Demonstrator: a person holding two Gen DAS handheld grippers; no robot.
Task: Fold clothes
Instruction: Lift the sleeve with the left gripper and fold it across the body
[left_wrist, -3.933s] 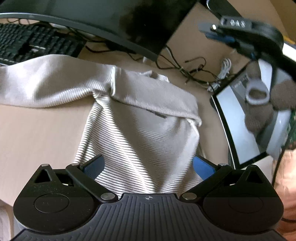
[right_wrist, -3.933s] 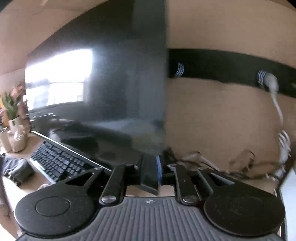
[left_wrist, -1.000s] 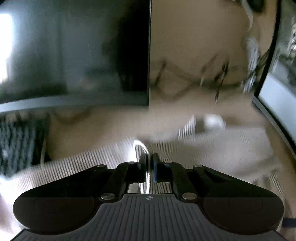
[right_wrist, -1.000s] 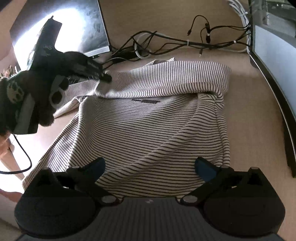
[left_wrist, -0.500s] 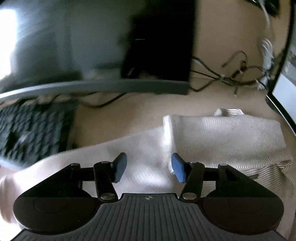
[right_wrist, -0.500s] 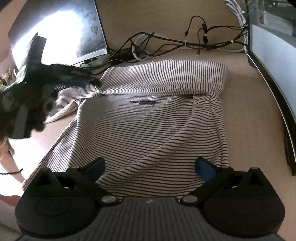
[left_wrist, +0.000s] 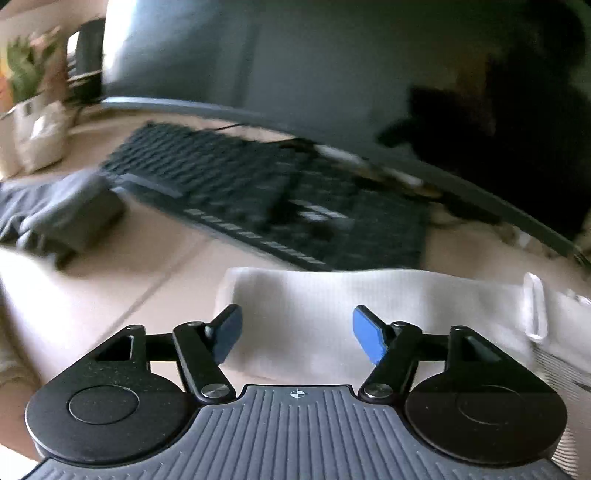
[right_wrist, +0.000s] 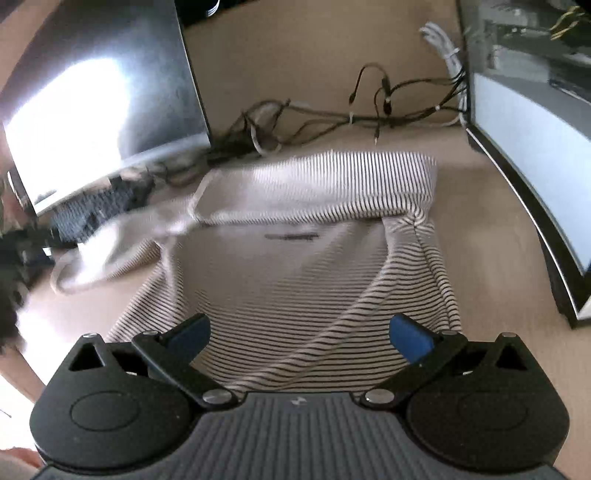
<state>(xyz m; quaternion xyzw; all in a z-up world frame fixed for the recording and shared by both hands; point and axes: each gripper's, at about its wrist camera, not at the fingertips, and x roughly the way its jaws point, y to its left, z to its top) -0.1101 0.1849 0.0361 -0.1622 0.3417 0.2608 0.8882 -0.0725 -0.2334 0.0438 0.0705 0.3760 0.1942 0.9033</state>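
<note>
On the tan desk (right_wrist: 491, 236) ahead of you, the striped shirt (right_wrist: 295, 295) is lying spread out, its top part folded down toward you and one sleeve (left_wrist: 332, 295) trailing off to the left. Your right gripper (right_wrist: 300, 338) is hovering over the shirt's lower body with its jaws spread wide and nothing between them; the blue pads (right_wrist: 410, 338) are not pressing the cloth. Your left gripper (left_wrist: 297, 334) is hanging above the sleeve's pale end, its jaws opening, with no fabric caught between the pads. Just beyond that sleeve a black keyboard (left_wrist: 266, 199) is sitting close, nearly touching the cloth's far edge, and behind it a wide dark monitor (left_wrist: 295, 66) is crowding the back of the desk. To the keyboard's left a grey bundle of cloth (left_wrist: 62, 218) is lying on the desk, with a small plant (left_wrist: 26, 74) farther back, blurred. On the right side a second screen (right_wrist: 532, 155) is standing along the shirt's right edge, near but apart from it. Behind the shirt's folded top a tangle of dark cables (right_wrist: 332, 118) and a white cord (right_wrist: 447, 48) is running along the desk's rear, just beside the fold.
</note>
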